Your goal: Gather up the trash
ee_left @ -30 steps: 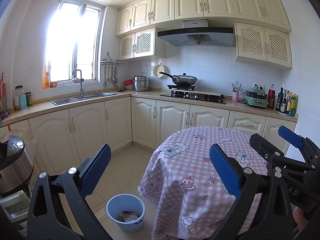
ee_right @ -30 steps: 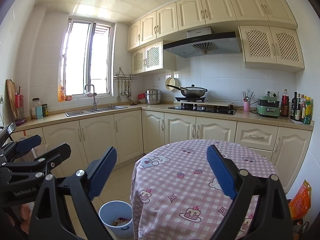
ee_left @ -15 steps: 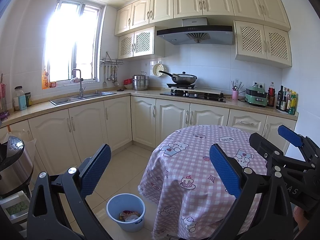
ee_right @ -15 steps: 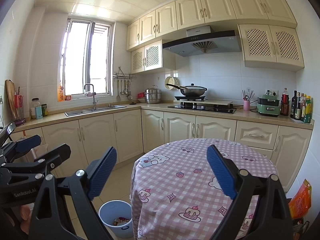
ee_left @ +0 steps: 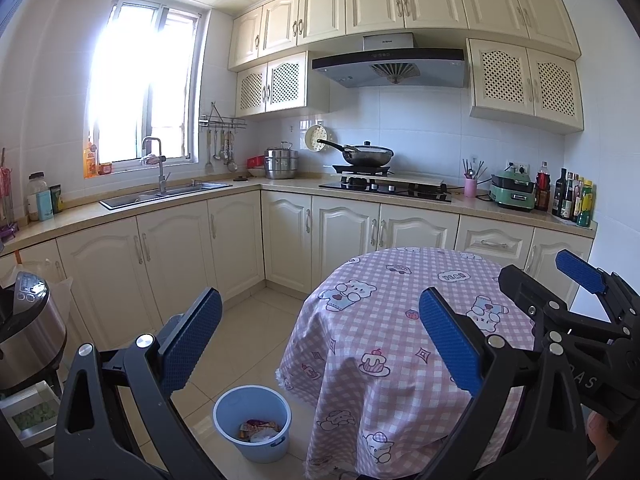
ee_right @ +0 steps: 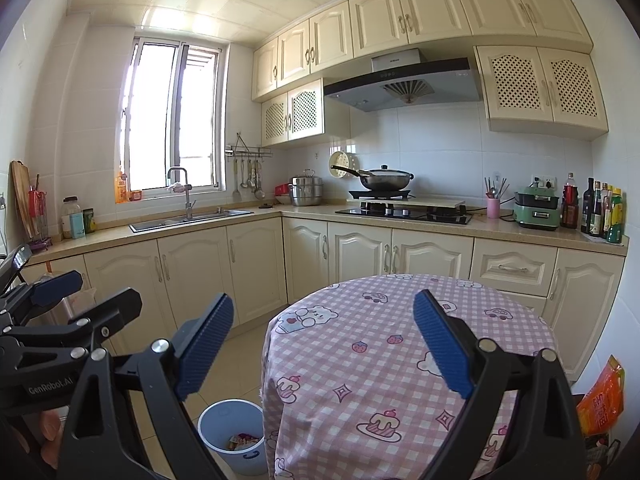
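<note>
Blue bin (ee_left: pixel 252 420) — below left gripper (ee_left: pixel 320 340)

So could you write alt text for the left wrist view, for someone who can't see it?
An open, empty two-finger claw with blue pads points over a round table in a pink checked cloth. A blue bin holding wrappers stands on the floor beside it, with cream kitchen cabinets behind.

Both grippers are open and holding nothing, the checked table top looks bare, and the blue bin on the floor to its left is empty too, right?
Not quite: the blue bin already holds wrappers, as the left wrist view shows. The rest stands: left gripper and right gripper are open and holding nothing, and the table top looks bare.
</note>
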Demonstrator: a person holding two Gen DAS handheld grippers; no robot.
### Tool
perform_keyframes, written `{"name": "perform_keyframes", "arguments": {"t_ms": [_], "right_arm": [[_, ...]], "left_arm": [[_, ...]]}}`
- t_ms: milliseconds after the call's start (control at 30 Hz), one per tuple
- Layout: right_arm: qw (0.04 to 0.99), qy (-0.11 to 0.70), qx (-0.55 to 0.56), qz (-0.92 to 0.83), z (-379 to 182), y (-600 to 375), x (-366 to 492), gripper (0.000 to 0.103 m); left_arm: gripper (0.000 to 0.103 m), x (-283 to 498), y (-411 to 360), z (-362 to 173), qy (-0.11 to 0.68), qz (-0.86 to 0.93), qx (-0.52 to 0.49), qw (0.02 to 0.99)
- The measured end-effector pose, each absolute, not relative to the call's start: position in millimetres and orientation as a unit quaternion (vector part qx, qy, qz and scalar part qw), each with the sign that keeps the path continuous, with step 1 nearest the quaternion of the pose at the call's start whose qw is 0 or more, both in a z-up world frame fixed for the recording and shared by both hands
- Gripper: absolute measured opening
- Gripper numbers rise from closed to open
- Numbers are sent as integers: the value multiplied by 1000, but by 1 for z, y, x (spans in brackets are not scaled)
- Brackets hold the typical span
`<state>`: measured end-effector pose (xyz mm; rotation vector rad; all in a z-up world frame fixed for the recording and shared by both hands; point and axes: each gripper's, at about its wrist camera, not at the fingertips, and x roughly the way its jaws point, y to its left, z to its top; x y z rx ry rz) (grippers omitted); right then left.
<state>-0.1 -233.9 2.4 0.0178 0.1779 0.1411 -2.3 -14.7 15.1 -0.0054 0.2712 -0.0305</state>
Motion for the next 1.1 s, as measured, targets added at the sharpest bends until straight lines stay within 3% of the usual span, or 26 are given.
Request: {"name": "perform_keyframes", "arguments": {"t_ms": [1100], "right_arm": [[991, 110, 17, 74, -10, -237, 16, 90]], "left_arm": [[96, 14, -16, 5, 157, -12, 1, 988]]}}
